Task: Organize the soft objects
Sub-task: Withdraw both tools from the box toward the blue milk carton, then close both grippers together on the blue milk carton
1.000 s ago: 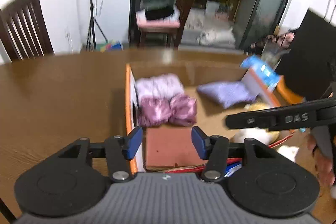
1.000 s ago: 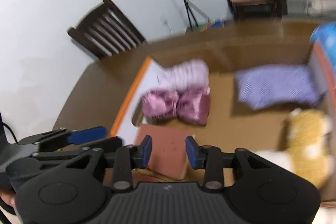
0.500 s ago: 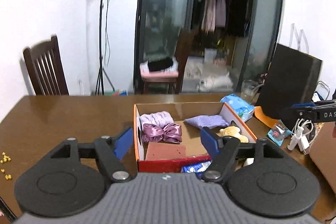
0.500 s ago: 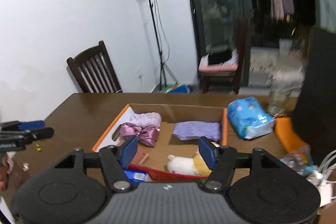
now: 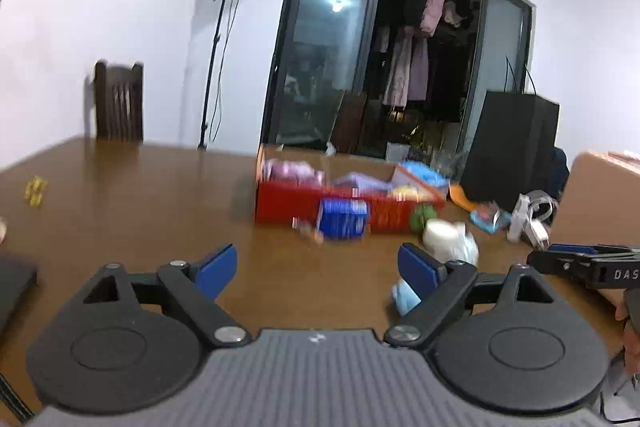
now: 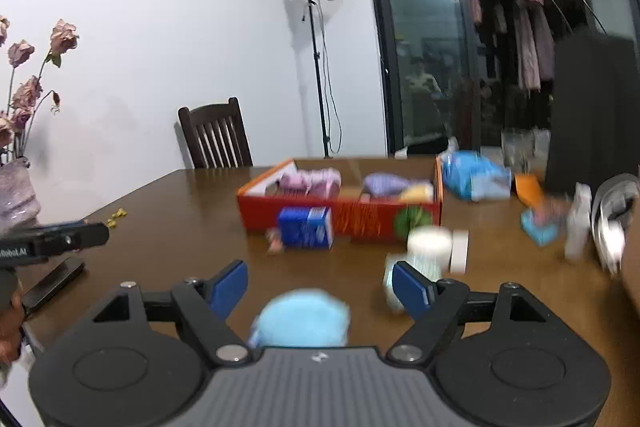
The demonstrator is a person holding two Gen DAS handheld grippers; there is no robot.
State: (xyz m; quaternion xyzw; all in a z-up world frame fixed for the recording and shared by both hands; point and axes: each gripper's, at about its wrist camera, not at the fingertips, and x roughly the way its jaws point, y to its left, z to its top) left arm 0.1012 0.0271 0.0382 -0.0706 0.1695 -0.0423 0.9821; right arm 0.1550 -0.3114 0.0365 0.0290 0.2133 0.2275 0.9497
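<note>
A red and orange cardboard box [image 5: 288,201] [image 6: 360,217] stands on the brown table and holds pink [image 6: 310,181], lilac [image 6: 382,183] and yellow [image 6: 418,191] soft items. A fluffy light blue soft object [image 6: 302,319] lies on the table below and between my right gripper's [image 6: 320,281] open jaws; it also shows in the left wrist view [image 5: 404,297]. My left gripper [image 5: 316,267] is open and empty, well back from the box. The right gripper's tip shows at the right edge [image 5: 580,265].
A blue carton [image 6: 306,227] and a green ball [image 6: 412,221] lie before the box. A white roll [image 6: 428,251], a blue tissue pack [image 6: 474,175], an orange item [image 6: 528,189] and a black bag [image 6: 592,107] are right. A black phone [image 6: 52,285] and a vase [image 6: 16,195] are left.
Both grippers have pulled back and dropped low from over the box, and their jaws have opened wider. The blue soft object has come into view under the right gripper.
</note>
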